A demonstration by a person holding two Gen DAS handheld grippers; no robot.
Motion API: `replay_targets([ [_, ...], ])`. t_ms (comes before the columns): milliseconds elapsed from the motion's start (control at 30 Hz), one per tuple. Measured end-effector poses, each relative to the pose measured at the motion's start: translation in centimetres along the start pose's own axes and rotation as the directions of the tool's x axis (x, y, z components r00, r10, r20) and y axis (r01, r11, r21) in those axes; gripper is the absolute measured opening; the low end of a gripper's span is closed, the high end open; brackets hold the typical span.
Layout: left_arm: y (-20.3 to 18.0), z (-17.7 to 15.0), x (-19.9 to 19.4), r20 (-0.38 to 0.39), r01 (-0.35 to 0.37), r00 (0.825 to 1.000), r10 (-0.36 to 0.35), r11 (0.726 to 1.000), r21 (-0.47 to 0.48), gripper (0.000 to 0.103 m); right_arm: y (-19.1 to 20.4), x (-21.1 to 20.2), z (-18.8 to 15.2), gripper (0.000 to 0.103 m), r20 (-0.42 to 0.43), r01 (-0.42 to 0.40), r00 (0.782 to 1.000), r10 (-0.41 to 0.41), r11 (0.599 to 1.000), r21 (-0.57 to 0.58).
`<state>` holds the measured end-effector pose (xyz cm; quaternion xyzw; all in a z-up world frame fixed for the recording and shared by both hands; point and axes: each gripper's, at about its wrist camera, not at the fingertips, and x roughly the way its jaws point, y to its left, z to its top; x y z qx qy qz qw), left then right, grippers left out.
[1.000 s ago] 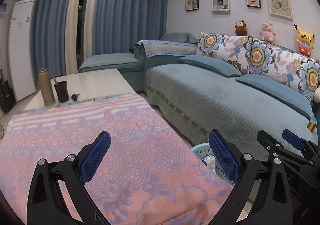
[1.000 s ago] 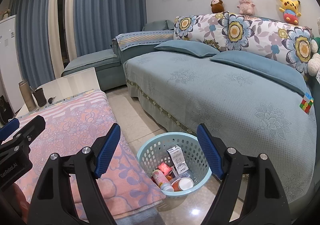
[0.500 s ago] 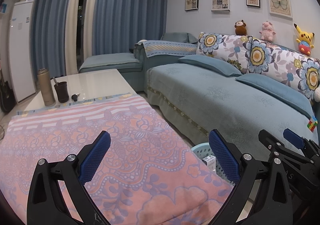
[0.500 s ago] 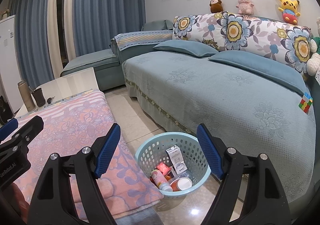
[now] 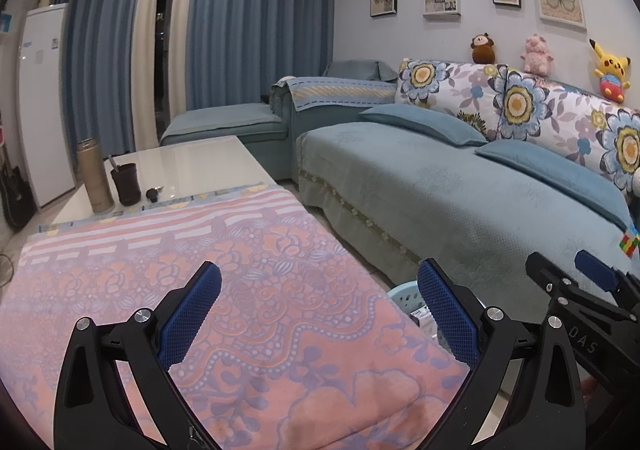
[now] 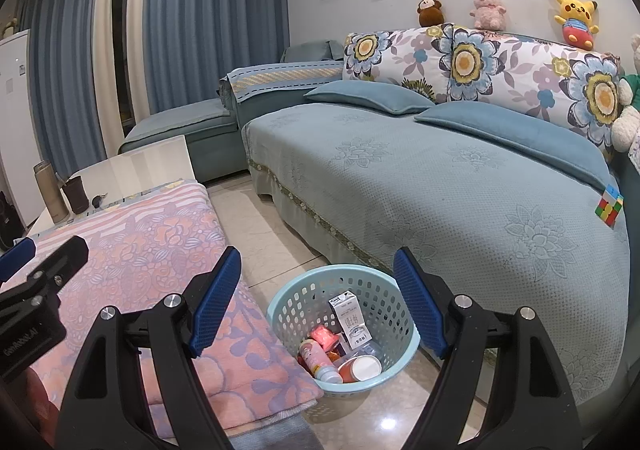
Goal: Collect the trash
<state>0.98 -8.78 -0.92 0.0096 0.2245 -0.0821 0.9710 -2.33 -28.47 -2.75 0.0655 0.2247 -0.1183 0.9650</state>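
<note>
A light blue plastic basket (image 6: 296,306) stands on the tiled floor between the table and the sofa. It holds a white carton (image 6: 352,320), a pink bottle (image 6: 316,360), a red-and-white cup (image 6: 362,368) and other trash. My right gripper (image 6: 318,302) is open and empty, held above the basket. My left gripper (image 5: 320,314) is open and empty above the pink patterned cloth (image 5: 200,290) on the table. Only the basket's rim (image 5: 402,292) shows in the left wrist view.
A blue sofa (image 6: 440,189) with floral cushions runs along the right. At the table's far end stand a gold flask (image 5: 94,179), a dark cup (image 5: 126,183) and keys (image 5: 154,193). A colour cube (image 6: 609,205) lies on the sofa. A white fridge (image 5: 42,97) stands far left.
The right wrist view has shifted slightly, so the basket sits a little more to the left. Both grippers stay open.
</note>
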Motion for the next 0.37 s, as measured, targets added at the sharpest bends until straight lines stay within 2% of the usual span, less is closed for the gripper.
replay_targets([
  [367, 1.1, 0.2, 0.0, -0.005, 0.018, 1.0, -0.018, 0.999, -0.029, 0.095, 0.1, 0.0, 0.0, 0.074, -0.001, -0.001, 1.0, 0.001, 1.0, -0.005],
])
